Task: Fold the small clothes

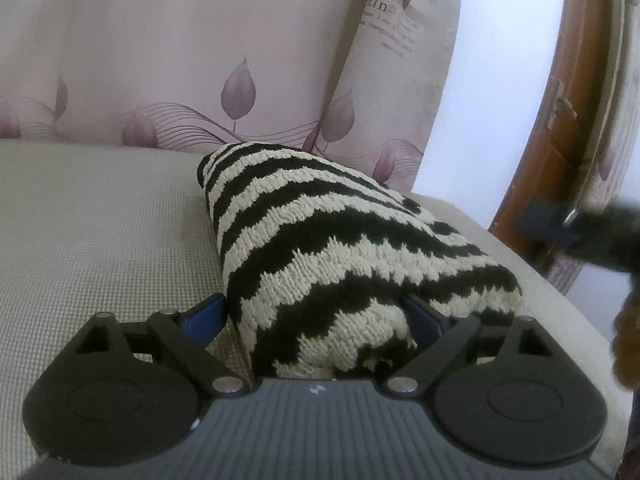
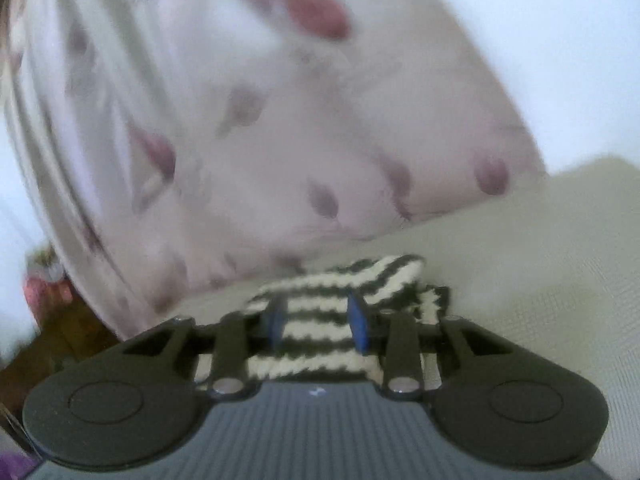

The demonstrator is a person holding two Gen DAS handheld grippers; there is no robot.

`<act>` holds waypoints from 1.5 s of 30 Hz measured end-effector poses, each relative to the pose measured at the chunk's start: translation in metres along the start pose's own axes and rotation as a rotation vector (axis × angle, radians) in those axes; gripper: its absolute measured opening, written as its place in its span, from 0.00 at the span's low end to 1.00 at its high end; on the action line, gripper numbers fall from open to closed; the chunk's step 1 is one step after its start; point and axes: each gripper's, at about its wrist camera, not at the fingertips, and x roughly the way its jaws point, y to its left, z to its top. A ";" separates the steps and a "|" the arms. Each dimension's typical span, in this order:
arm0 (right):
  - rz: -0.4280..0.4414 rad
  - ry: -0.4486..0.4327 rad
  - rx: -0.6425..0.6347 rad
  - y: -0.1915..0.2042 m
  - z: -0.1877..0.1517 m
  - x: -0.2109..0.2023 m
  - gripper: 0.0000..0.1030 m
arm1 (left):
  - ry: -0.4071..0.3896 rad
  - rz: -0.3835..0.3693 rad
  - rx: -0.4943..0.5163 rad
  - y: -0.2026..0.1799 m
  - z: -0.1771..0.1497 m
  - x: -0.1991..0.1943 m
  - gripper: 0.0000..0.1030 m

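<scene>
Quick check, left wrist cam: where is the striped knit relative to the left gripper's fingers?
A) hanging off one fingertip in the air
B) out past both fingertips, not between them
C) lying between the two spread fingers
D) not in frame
C: the black-and-cream striped knit lies bunched on the beige cushion and fills the gap of the left gripper, with one blue finger on either side of it.

Only "love" reads clearly, printed on the pink cushion (image 1: 192, 60)
</scene>
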 end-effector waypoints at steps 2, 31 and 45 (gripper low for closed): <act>-0.032 0.121 -0.064 0.005 -0.014 0.025 0.17 | -0.001 0.002 -0.008 0.001 -0.001 -0.001 0.90; -0.136 0.102 0.143 -0.047 -0.032 0.063 0.84 | -0.031 0.212 0.252 -0.043 0.029 -0.005 1.00; 0.001 0.157 0.233 -0.067 -0.037 0.074 0.87 | 0.124 0.010 0.107 0.005 0.053 0.033 1.00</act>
